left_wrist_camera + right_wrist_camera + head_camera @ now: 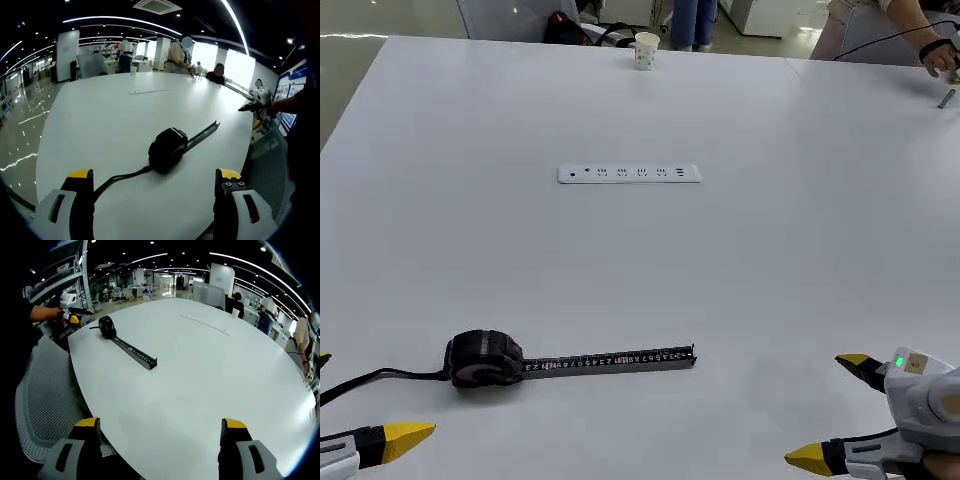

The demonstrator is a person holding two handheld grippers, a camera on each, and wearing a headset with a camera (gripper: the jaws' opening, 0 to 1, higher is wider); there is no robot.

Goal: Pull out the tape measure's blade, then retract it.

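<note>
Both tools are held with their jaws apart and nothing between them: the left tool (154, 175) is aimed at the tape measure (167, 148) from close by, and the right tool (825, 410) is kept at the lower right of the head view, well apart from the blade (610, 361). The black case is seen at the lower left of the head view, lying on the white counter (770, 250). The blade is laid flat from it toward the right, with its hook (692, 352) near the bottom centre. A dark cord (380, 378) is trailed from the case toward the left tool. The pull-out is judged to be done, at least in part; since the blade lies out with nothing gripping it, a lock is presumably set, and the retraction is left to do. In the gripper views the counter's near edge is seen close to the case, so little margin is offered on that side. Toward the top of the head view, wide bare surface is available; the power strip (629, 174) and the paper cup (646, 50) are set well apart from the blade.
</note>
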